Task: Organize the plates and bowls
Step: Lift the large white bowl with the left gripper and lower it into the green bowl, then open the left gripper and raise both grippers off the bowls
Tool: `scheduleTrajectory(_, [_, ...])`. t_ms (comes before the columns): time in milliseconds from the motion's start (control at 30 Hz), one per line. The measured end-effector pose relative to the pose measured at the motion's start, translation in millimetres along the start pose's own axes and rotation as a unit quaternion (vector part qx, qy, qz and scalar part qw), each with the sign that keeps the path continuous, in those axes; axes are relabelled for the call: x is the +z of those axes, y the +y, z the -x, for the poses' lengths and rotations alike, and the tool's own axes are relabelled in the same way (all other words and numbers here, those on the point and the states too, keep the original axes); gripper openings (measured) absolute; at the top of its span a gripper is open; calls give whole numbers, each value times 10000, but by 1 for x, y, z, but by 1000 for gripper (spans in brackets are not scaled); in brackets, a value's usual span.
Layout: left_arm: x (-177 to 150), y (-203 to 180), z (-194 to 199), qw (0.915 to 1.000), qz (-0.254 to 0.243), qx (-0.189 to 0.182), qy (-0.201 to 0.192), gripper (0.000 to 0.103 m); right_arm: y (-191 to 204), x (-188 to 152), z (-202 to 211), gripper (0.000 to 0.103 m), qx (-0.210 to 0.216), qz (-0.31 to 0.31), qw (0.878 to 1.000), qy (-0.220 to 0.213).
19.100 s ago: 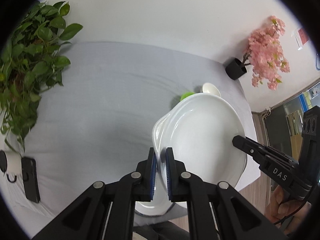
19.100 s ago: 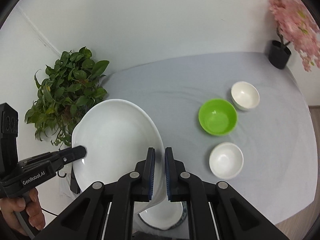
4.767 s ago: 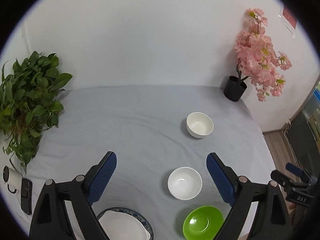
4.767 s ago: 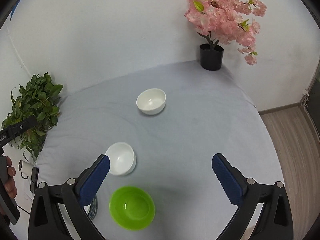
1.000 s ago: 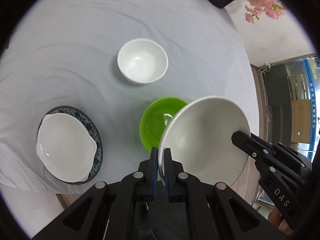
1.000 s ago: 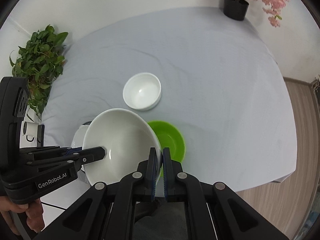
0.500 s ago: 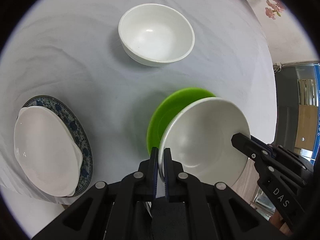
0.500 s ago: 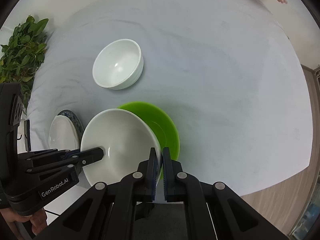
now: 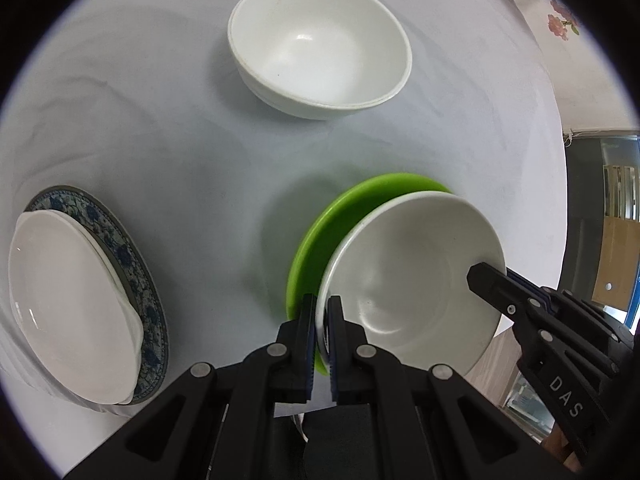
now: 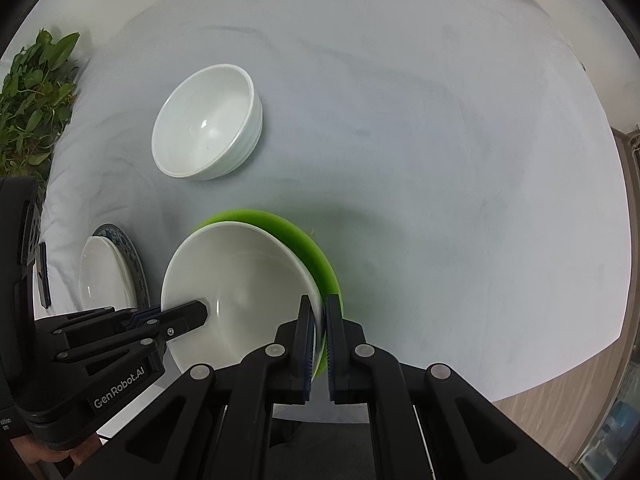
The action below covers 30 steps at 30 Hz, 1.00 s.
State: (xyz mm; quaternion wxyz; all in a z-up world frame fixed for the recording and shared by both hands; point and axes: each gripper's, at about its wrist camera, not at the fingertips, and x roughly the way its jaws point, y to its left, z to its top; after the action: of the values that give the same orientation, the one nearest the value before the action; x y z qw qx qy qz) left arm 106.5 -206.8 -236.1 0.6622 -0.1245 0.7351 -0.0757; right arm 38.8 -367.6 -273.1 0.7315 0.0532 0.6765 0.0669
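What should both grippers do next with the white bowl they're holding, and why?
Probably open both once it seats. The left gripper and right gripper pinch opposite rims of the white bowl, already low inside the green bowl, whose rim shows around it. I can't tell whether it rests fully, so ease down slightly first.

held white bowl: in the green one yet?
Over or in it; contact cannot be told. White bowl covers the green bowl; both tongs grip its rim.

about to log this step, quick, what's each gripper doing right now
left gripper: shut on the rim of the white bowl.
right gripper: shut on the opposite rim of the same bowl.
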Motion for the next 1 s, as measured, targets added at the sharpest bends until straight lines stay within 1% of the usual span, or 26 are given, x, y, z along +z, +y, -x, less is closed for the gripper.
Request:
scheduleTrajectory(300, [-5,2,2,9999,-119,39,-59,5,4,10,2,5,-21,23,9999,-112])
scheduleTrajectory(433, [-5,3,6,9999,-98,-15,-34,5,3,7,1,7,-36,45,9999,-122])
scheduleTrajectory(600, [-7,2,10,9998,-188,0,-86,5,1,6,4,8,-8,95,9998,-164])
scheduleTrajectory(667, [-10,1,12,9997,-178,-37,-146,5,0,5,5,8,22,99,9998,-174])
scheduleTrajectory(800, [-11,3,22,9995,-143,-101,-280,8,1,4,15,8,12,141,9993,-343])
scheduleTrajectory(900, [-12,5,31,9989,-214,-29,-408,8,0,5,17,8,55,145,9993,-347])
scheduleTrajectory(1000, [-13,8,39,9983,-211,-60,-544,8,-1,4,18,6,127,197,9993,-308])
